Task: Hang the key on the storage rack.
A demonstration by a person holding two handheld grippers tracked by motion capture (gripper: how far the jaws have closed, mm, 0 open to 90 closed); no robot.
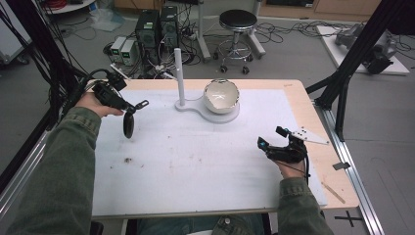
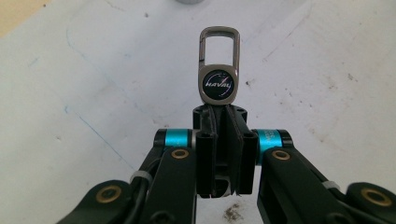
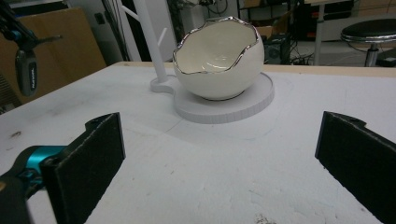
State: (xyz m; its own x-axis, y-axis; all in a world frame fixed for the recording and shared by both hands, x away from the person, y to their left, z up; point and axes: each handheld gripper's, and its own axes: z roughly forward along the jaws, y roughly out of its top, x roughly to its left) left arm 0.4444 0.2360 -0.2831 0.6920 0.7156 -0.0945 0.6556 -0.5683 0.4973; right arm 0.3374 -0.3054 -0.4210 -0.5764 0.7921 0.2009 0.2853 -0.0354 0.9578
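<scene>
While my left tool (image 1: 128,108) is clamped together on the strap of the car key fob (image 1: 128,125), the whole weight of that fob hangs off a thin pinch, and that is where I see the first risk. In the high view the black fob dangles below the jaws, clear of the white bench (image 1: 195,166), over its left part and well apart from the egg-shaped bowl (image 1: 221,96) and the white hook stand (image 1: 179,73) beside it. In the left gripper view the metal clasp (image 2: 219,65) sticks out past the closed pads (the Haval badge faces the camera), so I hold it close to its end, not across its middle. If I swing the hand quickly, I judge the fob could pendulum and twist the strap out of the pads, dropping onto the bench. A second risk is the stand: should I carry the fob toward it or the bowl, a swinging fob could knock the slim post or clip the bowl's thin jagged rim, and the bowl sits tilted on its round base (image 1: 230,116), so a bump might rock it. My right tool (image 1: 270,147) rests on the bench near the right edge with its jaws wide apart and nothing between them, facing the bowl; it could not catch a drop from there.
</scene>
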